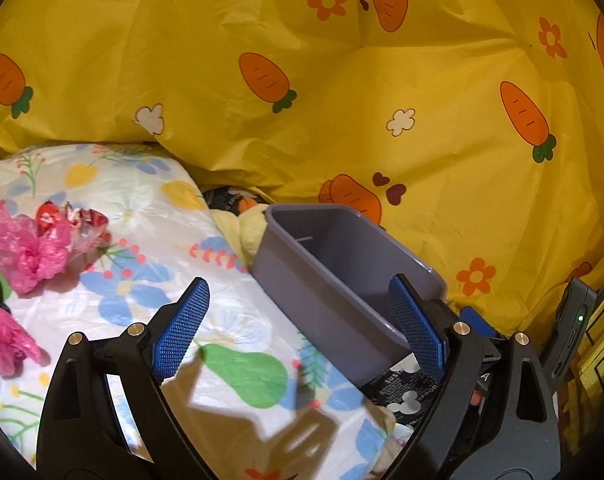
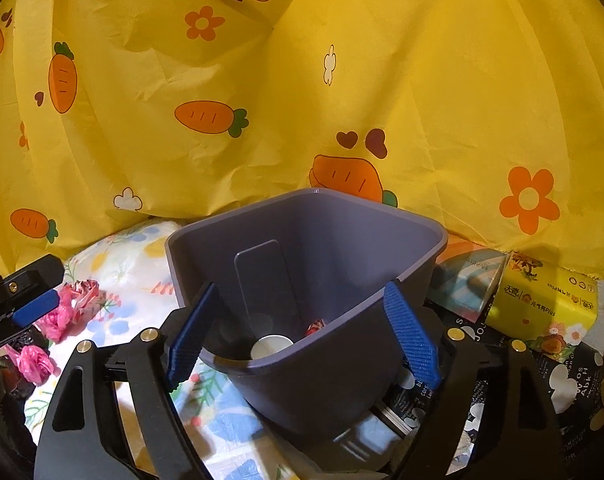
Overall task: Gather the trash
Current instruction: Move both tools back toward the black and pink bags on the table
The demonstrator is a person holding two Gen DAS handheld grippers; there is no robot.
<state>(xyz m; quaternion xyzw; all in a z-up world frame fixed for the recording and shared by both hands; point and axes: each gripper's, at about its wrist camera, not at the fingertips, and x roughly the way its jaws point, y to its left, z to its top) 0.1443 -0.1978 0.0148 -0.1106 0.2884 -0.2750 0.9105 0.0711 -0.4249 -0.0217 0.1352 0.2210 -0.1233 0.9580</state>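
A grey plastic bin [image 2: 342, 368] stands tilted on a floral sheet [image 1: 150, 216]; it also shows in the left wrist view [image 1: 326, 292]. Inside it lie a white cup [image 2: 270, 346] and a red wrapper [image 2: 316, 326]. My right gripper [image 2: 302, 332] is open, its fingers either side of the bin's near rim. My left gripper [image 1: 302, 320] is open and empty, just left of the bin. Crumpled pink plastic [image 1: 26, 252], a red-and-clear wrapper [image 1: 78, 220] and another pink scrap [image 1: 2, 340] lie on the sheet at the left.
A yellow carrot-print cloth [image 1: 342, 80] hangs behind everything. A yellow tissue pack [image 2: 542, 308] and a pale blue pack [image 2: 466, 284] sit right of the bin on a black printed cloth [image 2: 570, 384]. A dark device [image 1: 574, 320] with a green light stands at right.
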